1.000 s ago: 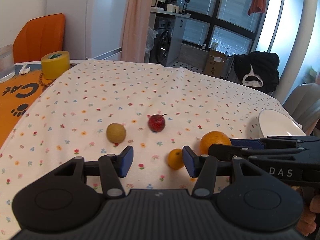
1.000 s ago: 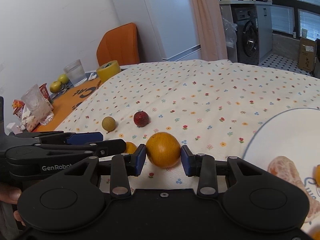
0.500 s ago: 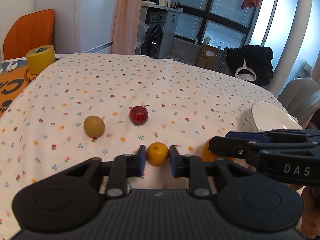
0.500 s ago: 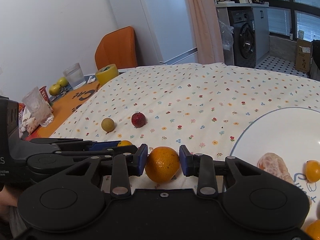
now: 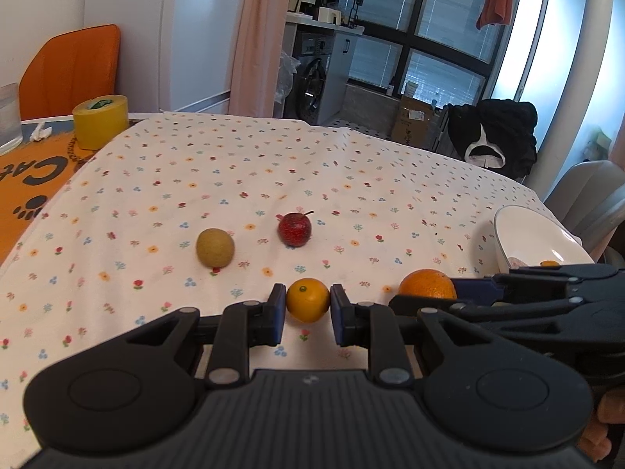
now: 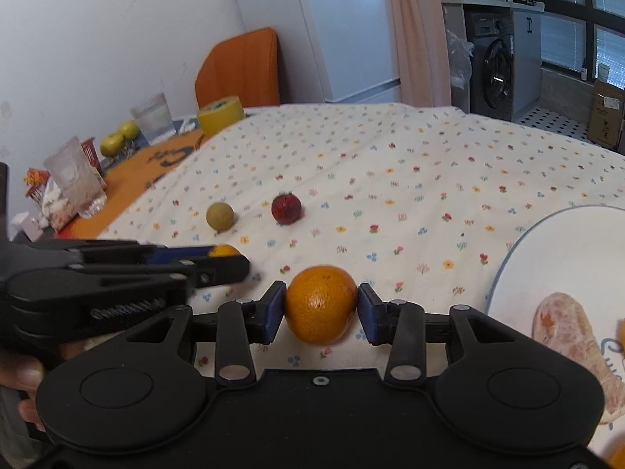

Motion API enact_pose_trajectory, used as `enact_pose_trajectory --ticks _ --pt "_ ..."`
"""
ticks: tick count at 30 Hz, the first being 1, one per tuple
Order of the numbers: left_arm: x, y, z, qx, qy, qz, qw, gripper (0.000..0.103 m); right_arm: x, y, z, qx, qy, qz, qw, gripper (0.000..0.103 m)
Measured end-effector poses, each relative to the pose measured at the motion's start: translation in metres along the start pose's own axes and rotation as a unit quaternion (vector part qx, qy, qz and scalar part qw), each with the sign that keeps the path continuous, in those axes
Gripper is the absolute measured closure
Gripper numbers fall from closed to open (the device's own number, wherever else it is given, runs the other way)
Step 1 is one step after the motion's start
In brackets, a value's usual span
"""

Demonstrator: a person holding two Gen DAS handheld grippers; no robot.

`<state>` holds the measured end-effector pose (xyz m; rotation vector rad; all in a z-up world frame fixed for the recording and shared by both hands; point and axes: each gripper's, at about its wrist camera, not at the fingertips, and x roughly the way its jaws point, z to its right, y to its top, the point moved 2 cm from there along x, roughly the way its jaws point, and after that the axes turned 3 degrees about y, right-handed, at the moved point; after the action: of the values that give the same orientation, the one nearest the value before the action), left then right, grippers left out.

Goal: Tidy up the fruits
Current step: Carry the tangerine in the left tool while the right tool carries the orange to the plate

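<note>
- My left gripper (image 5: 307,314) has its jaws pinching a small orange (image 5: 307,299) from both sides, low over the flowery cloth (image 5: 234,179) on the counter.
- My right gripper (image 6: 319,312) has its jaws pinching a big orange (image 6: 320,304) the same way, just beside the white plate (image 6: 547,258).
- The plate already has peeled fruit (image 6: 568,336) on it, so I think both oranges should go there.
- To do it well, I should squeeze softly, lift each orange straight up, and bring it over the plate before letting go, low down so it does not roll off.
- My two grippers are close, so I should move one at a time and not bump them.
- The small orange is round, with no long side; its little green stem spot faces up and toward me.
- The big orange is round too; I cannot tell which way its stem points.
- A red fruit (image 5: 294,229) and a brownish-yellow round fruit (image 5: 215,247) sit on the cloth, waiting.
</note>
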<state>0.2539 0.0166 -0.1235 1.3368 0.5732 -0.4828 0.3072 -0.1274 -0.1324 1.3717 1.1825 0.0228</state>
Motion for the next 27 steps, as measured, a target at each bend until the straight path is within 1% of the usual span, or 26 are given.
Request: enact_pose_trajectory --ticks 2,10,17,21,27 --pt "-0.004 -0.001 -0.002 -0.002 0.002 0.002 1.0 0.081 -0.001 -0.001 -0.002 -0.003 -0.005 0.003 1.0 0.066" --pt "-0.019 -0.002 -0.006 -0.006 0.005 0.011 0.9999 0.081 -0.011 -0.004 -0.013 -0.017 -0.007 0.009 1.0 0.066" --pt "-0.033 -0.004 -0.001 -0.003 0.002 0.023 0.9997 0.081 -0.029 -0.007 -0.019 -0.026 -0.021 0.027 0.999 0.066" --pt "-0.04 -0.005 0.002 -0.001 0.0 0.028 0.9996 0.081 -0.037 -0.009 -0.021 -0.033 -0.036 0.031 0.998 0.066" --pt "-0.049 -0.006 0.01 0.006 -0.005 0.036 0.9993 0.081 -0.047 -0.017 -0.02 -0.029 -0.041 0.035 0.998 0.066"
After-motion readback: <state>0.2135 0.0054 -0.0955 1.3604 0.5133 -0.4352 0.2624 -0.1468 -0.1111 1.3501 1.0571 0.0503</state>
